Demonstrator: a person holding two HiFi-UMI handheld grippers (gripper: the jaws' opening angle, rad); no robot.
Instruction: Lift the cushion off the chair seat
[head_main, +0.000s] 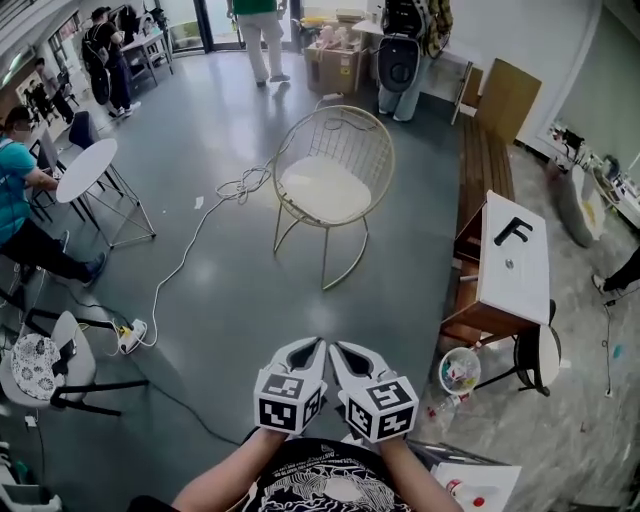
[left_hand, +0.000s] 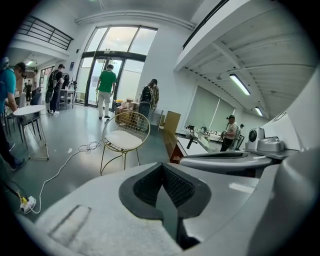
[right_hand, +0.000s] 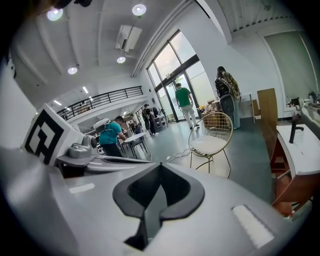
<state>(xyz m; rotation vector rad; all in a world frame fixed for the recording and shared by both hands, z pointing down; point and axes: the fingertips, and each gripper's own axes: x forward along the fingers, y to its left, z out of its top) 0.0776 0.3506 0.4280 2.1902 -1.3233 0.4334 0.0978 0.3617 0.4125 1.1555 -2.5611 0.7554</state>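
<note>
The room is big, with a shiny grey floor (head_main: 230, 300) and tall glass doors far off. People stand about near the walls.

From the head view, a gold wire chair (head_main: 345, 135) stands alone in the middle of the floor. The cushion (head_main: 325, 188) lies flat on its seat. It is round and cream-white. A white cable (head_main: 190, 250) snakes over the floor to the left of the chair. The left gripper (head_main: 316, 346) and the right gripper (head_main: 338, 349) sit side by side low in the picture, well apart from the chair. Both point at it.

In the left gripper view, the jaws are closed, with nothing between them. The cushion (left_hand: 123, 139) shows far ahead, small, on the seat.

In the right gripper view, the jaws are closed too, and empty. The cushion (right_hand: 206, 146) is far ahead here as well.

The cushion looks soft, thin and light. It will likely bend and droop when it is picked up. A good place to pinch it is the front edge, one gripper on each side, so it does not flop. The jaws must open first. The chair looks light, so a slow pull straight up is best. I cannot tell if the cushion is tied to the wires.
</note>
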